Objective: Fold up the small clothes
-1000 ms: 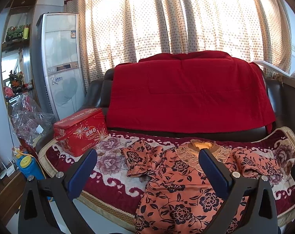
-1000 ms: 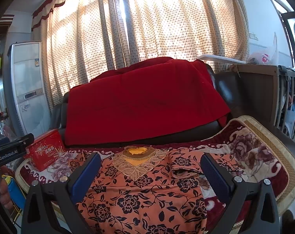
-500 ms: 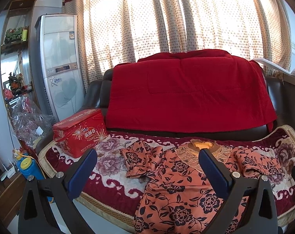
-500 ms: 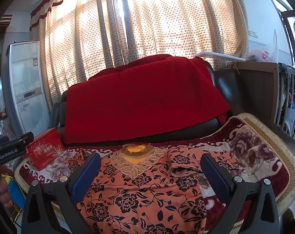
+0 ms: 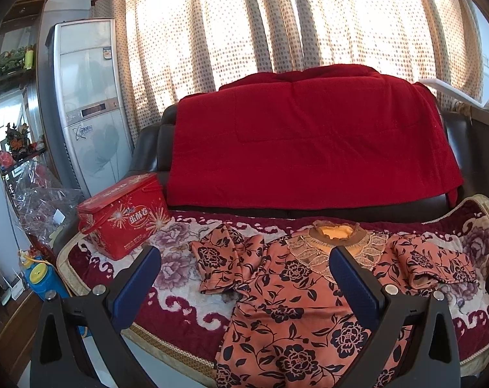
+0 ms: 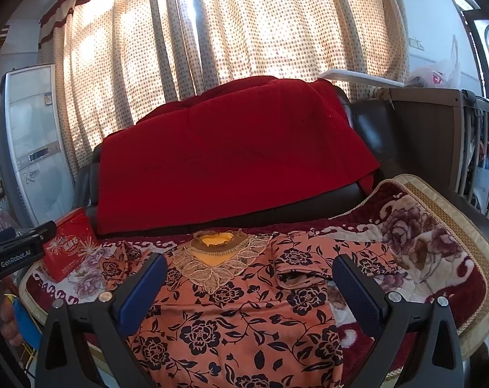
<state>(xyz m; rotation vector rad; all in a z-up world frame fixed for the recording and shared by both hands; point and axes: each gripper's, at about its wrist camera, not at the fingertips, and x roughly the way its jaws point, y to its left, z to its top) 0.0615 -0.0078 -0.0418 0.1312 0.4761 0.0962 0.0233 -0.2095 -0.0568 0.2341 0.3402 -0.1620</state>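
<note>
An orange short-sleeved top with black flowers lies spread face up on the sofa seat, lace collar toward the backrest. It also shows in the right wrist view. Its left sleeve is bunched and its right sleeve lies out to the side. My left gripper is open and empty, held above the top's left side. My right gripper is open and empty, above the top's middle.
A flowered maroon seat cover lies under the top. A red tin box stands at the seat's left end. A red blanket drapes the backrest. A floor air conditioner stands left, and a wooden crib right.
Both grippers have moved slightly closer to the sofa and lower, so the top looks a little larger. The top has not moved.
</note>
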